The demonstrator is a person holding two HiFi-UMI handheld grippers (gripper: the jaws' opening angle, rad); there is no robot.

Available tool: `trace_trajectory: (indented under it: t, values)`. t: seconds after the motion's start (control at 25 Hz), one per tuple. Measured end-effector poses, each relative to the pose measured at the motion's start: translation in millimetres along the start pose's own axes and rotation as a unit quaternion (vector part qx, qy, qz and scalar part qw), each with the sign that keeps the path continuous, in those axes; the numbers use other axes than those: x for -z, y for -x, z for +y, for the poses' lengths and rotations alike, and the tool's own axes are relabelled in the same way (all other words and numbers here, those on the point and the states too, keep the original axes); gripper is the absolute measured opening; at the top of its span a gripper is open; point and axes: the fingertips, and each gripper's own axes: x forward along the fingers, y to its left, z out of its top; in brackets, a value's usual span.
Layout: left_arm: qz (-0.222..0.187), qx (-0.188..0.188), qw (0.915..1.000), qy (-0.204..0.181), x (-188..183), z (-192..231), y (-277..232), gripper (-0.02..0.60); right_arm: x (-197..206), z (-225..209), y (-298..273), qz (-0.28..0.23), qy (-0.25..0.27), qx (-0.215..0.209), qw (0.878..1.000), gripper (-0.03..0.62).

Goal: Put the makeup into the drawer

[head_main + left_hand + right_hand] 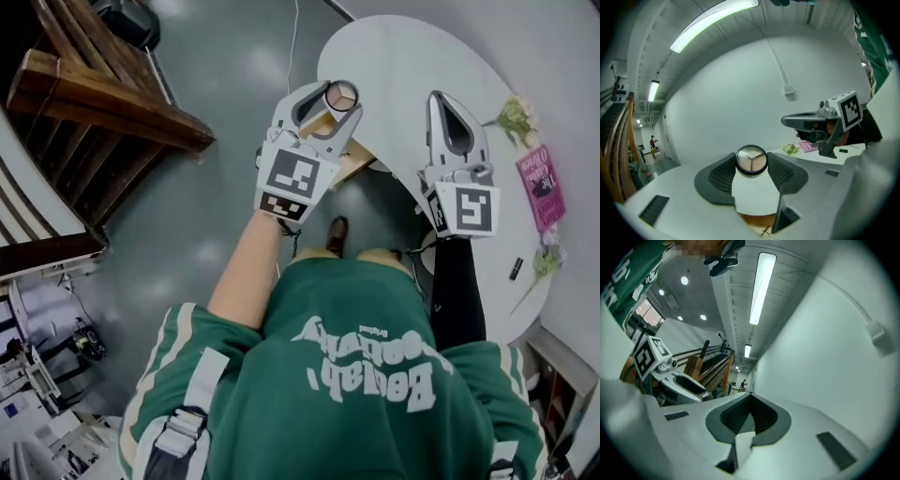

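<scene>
A small round makeup compact [341,95] with a dark rim sits between the tips of my left gripper [337,99], which is shut on it over the near edge of the white table [394,56]. In the left gripper view the compact [751,161] shows its pale face, clamped between both pads. A wooden piece [351,163], possibly the drawer, shows below that gripper at the table's edge. My right gripper [441,101] hovers over the table to the right with its jaws together and nothing in them. In its own view the right gripper [751,399] is likewise shut and bare.
On the table's right side lie a pink book [542,186], a sprig of flowers [514,119] and a small black item [516,268]. A dark wooden structure [103,103] stands on the grey floor to the left. A low shelf [561,375] is at the lower right.
</scene>
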Motion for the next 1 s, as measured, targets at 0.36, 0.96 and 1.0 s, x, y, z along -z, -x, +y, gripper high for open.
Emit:
trace_trajectory:
  t: [0.36, 0.96, 1.0]
  values:
    - [0.215, 0.045, 0.9753, 0.021, 220.4, 3.3, -19.0, 0.233, 26.7, 7.0, -3.5, 0.044, 0.001, 0.025, 0.999, 0.009]
    - [0.434, 0.077, 0.8955, 0.063, 414.7, -30.9, 1.0, 0.233, 40.7, 19.0, -3.5, 0.084, 0.020, 0.033, 0.996, 0.009]
    - [0.436, 0.078, 0.8944, 0.060, 418.1, -31.8, 1.8, 0.233, 41.0, 19.4, -2.7, 0.086, 0.021, 0.034, 0.996, 0.009]
